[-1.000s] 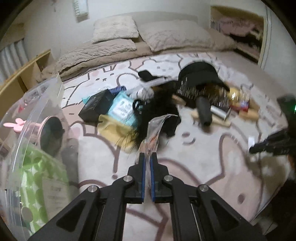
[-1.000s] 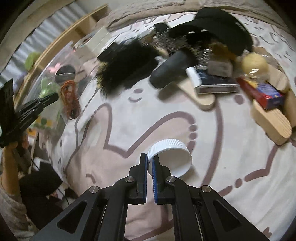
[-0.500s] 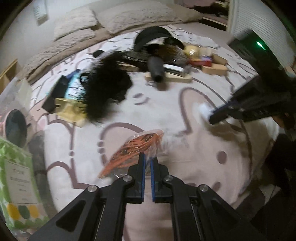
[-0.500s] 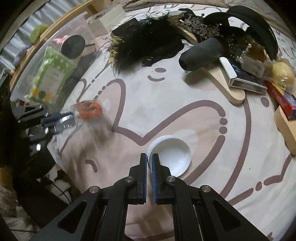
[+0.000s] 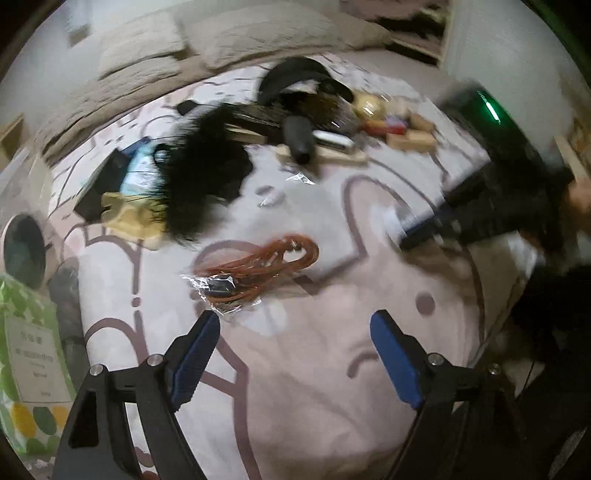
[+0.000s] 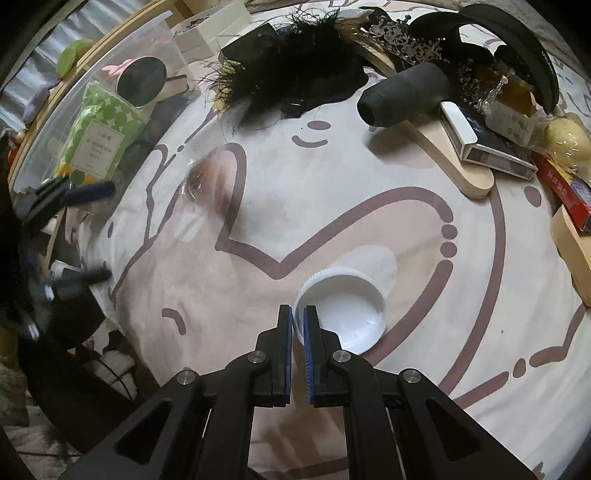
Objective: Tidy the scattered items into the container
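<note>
The things lie on a bed (image 5: 303,387) with a pale pink and white blanket that has a cartoon face drawn in brown lines. 2 beige pillows (image 5: 221,40) sit at the far end by the wall, and there is an open shelf nook in the corner.

At the far side of the bed is a messy pile: a black feathery thing (image 6: 291,77), a black cap (image 6: 517,33), a silver crown (image 6: 410,44), a black roller on a wooden board (image 6: 402,96), a dark box with a white end (image 6: 487,147) and a red box (image 6: 565,188).

At the left edge of the bed stands the clear plastic container (image 6: 122,48). Inside it are a green spotted packet (image 6: 99,129) and a round black mirror (image 6: 140,79).

The left gripper (image 5: 291,354) has its jaws wide apart, and they are opening. Nothing is pressed between them. Just past the tips, a clear bag with an orange cord (image 5: 258,269) lies on the blanket; it looks like it is loose, but the view is blurry.

The right gripper (image 6: 298,328) has its jaws together, clamped on the rim of a white lid (image 6: 347,314). The lid hangs just over the blanket with its hollow side facing the camera.
</note>
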Demonstrator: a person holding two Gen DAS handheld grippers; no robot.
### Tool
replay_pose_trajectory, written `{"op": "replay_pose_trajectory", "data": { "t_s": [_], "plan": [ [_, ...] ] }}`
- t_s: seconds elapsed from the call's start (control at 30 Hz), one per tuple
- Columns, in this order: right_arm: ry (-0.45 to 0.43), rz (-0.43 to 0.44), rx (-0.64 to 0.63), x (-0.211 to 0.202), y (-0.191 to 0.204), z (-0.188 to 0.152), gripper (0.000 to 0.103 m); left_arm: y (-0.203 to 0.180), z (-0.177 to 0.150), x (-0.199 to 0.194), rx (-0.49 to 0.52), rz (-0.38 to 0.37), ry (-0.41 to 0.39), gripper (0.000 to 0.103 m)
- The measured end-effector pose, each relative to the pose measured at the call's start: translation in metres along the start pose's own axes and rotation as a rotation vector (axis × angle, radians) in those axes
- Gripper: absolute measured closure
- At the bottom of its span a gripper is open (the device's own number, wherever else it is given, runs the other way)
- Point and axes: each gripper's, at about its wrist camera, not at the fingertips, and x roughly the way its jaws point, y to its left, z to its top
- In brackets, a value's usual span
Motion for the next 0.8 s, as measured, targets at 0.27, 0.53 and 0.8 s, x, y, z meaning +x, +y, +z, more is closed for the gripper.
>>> {"op": "replay_pose_trajectory", "data": {
  "t_s": [0.27, 0.53, 0.8],
  "plan": [
    [0.023, -0.012, -0.025, 0.005, 0.005, -0.003, 0.096, 0.044, 0.033, 0.011, -0.201, 0.072, -0.037, 0.019],
    [0.003, 0.046, -0.003, 0.000, -0.002, 0.001, 0.096, 0.049, 0.040, 0.038, -0.083, 0.140, -0.026, 0.010],
    [-0.058, 0.101, 0.061, -0.013, -0.012, 0.004, 0.096, 0.039, 0.042, 0.066, 0.116, 0.112, 0.012, 0.000]
  ]
}}
